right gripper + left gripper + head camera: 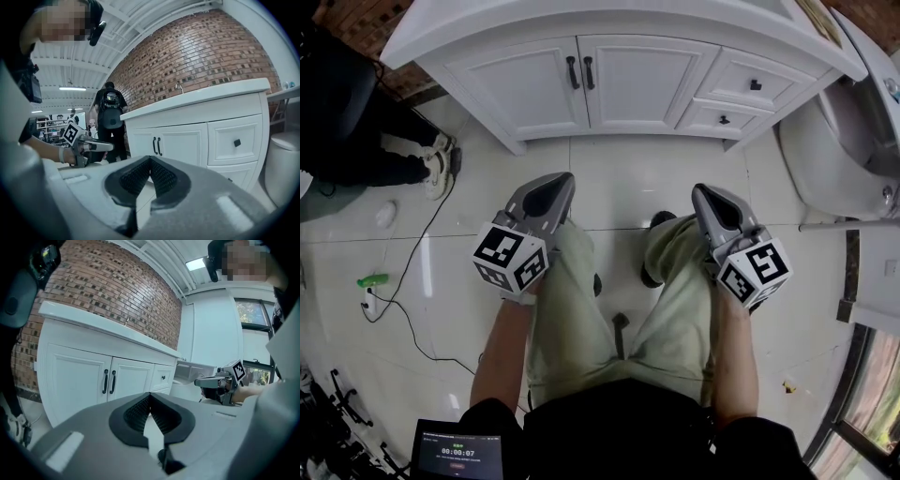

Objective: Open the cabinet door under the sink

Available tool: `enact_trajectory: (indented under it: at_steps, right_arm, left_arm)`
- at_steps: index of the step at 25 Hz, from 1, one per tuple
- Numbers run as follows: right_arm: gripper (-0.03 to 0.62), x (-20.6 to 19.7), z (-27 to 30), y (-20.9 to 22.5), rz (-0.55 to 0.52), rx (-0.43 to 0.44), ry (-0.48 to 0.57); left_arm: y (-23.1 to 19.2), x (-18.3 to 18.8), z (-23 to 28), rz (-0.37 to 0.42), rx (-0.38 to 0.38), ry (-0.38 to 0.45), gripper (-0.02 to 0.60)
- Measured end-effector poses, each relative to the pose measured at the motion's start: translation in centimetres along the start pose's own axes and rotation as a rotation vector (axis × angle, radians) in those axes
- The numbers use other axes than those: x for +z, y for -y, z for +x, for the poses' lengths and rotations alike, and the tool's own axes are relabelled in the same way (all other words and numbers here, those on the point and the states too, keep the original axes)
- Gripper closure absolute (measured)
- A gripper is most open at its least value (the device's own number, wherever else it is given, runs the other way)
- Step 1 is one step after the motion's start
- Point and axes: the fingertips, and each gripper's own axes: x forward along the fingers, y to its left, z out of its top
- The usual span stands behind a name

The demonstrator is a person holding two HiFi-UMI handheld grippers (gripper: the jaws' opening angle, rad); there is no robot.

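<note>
Cabinet doors (534,89) untouched; left claw (150,396), right claw (150,159) shut, empty.

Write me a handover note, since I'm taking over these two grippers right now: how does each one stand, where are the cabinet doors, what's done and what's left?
Left gripper: jaws shut, empty, well short of the cabinet doors.
Right gripper: jaws shut, empty, also short of them.
Doors: both closed, with the two black handles side by side at the middle seam. White floor tile lies between the grippers and the cabinet.
Done: nothing; no handle has been touched.
Left: move in, open one gripper's jaws, take a handle and pull that door open.
</note>
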Motion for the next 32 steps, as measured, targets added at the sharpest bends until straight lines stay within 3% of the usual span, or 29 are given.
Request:
enact_trajectory:
  at_steps: [10,15,25,32]
  right_arm:
    - [0.602,1.3,2.4,4.4,0.001,-0.027,0.015]
    - [0.602,1.8,3.8,6.1,-0.003,-0.035,0.007]
    - [0.602,2.6,6.4,8.4,0.004,-0.039,0.011]
    - [0.602,2.7,6.8,9.7,0.017,-0.047,0.013]
  left_arm:
    - [-2.1,1.8,4.3,0.041,0.001,-0.001,0.563]
    - [-3.5,1.8,6.6,0.050,0.020,-0.042,0.563]
    - [-7.8,1.0,10.9,0.046,0.142,-0.143,0.563]
    - [-9.7,0.8,13.0,0.023,0.188,-0.176,0.563]
